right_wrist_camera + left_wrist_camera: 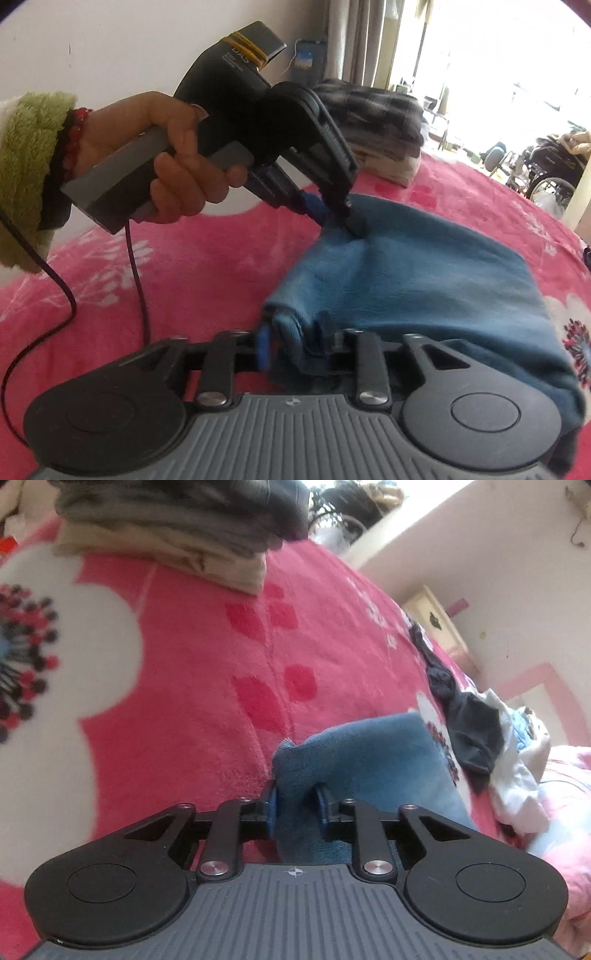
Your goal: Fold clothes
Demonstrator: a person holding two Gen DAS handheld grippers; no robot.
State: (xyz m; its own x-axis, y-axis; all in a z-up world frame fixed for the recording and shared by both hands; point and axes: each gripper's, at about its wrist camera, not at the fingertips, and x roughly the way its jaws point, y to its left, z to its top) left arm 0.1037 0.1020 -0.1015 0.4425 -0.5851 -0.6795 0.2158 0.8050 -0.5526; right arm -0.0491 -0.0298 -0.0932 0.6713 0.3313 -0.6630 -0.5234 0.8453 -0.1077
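Observation:
A blue garment (424,273) lies on the pink flowered blanket (207,266). My left gripper (296,805) is shut on a bunched edge of this blue garment (369,760), cloth pinched between its blue pads. In the right wrist view the left gripper (332,216) comes in from the upper left, held by a hand (177,155) in a green fuzzy sleeve, and clamps the garment's far corner. My right gripper (301,343) is shut on the near corner, folds of cloth gathered between its fingers.
A stack of folded clothes (166,528) sits at the far side of the blanket (184,701), also the stack (376,122) in the right wrist view. A heap of dark and white unfolded clothes (480,731) lies at the right. A cable (70,295) trails on the blanket. A wheelchair (550,166) stands beyond the bed.

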